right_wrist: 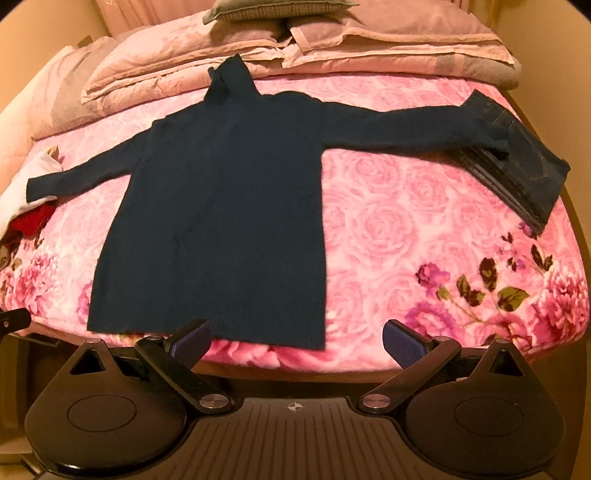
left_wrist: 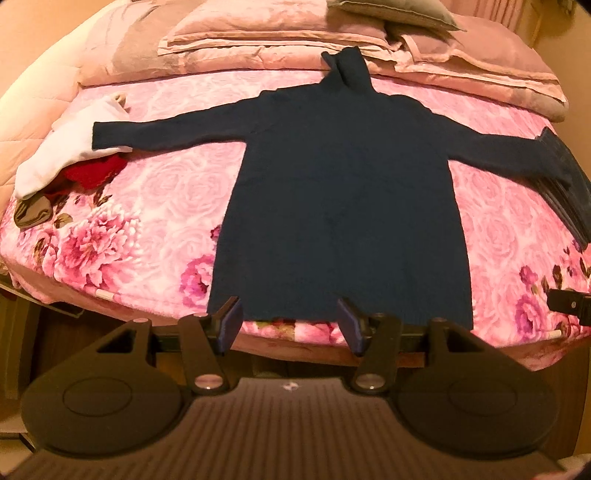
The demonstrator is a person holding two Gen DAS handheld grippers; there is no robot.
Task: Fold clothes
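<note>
A dark navy turtleneck sweater (left_wrist: 340,184) (right_wrist: 214,203) lies flat on the pink floral bed cover (left_wrist: 155,206) (right_wrist: 399,221), collar toward the pillows and both sleeves spread wide. Its hem runs along the near edge of the bed. My left gripper (left_wrist: 290,318) hangs open just in front of the hem's left half; the hem shows between the blue pads (left_wrist: 232,317), which do not press on it. My right gripper (right_wrist: 295,338) is open wide at the hem's right corner, and only the hem edge and the bed cover show between its fingers.
Folded blue jeans (right_wrist: 517,158) (left_wrist: 565,184) lie under the end of the right sleeve. A white garment (left_wrist: 62,155) and a red one (left_wrist: 96,171) sit under the left cuff. Pink pillows and a folded duvet (left_wrist: 280,33) fill the back. The bed's edge drops off right below the grippers.
</note>
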